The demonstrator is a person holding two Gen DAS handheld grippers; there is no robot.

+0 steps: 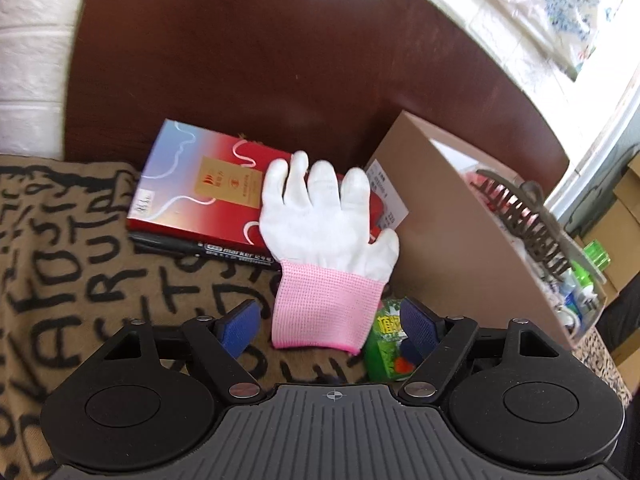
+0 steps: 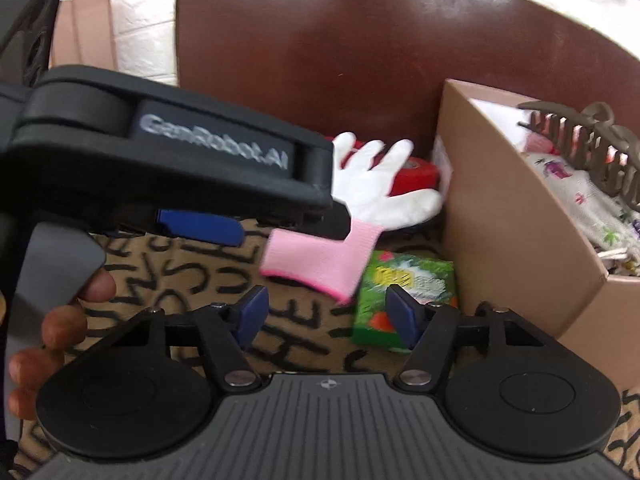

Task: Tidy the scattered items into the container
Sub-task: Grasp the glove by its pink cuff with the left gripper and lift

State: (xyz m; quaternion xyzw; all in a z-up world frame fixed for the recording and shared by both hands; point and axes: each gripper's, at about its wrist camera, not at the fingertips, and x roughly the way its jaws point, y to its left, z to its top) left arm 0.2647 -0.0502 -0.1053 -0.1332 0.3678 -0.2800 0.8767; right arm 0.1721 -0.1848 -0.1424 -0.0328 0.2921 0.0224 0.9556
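Note:
A white glove with a pink cuff lies over a red box and the lettered cloth; it also shows in the right wrist view. A black marker lies in front of the red box. A small green box sits beside the cuff, also in the right wrist view. The brown cardboard container stands at right, holding a hair claw and other items. My left gripper is open, its pads either side of the cuff. My right gripper is open and empty, near the green box.
The left gripper's body and the hand holding it fill the left of the right wrist view. A dark brown chair back stands behind the items. A tan cloth with black letters covers the seat. The container also shows at right.

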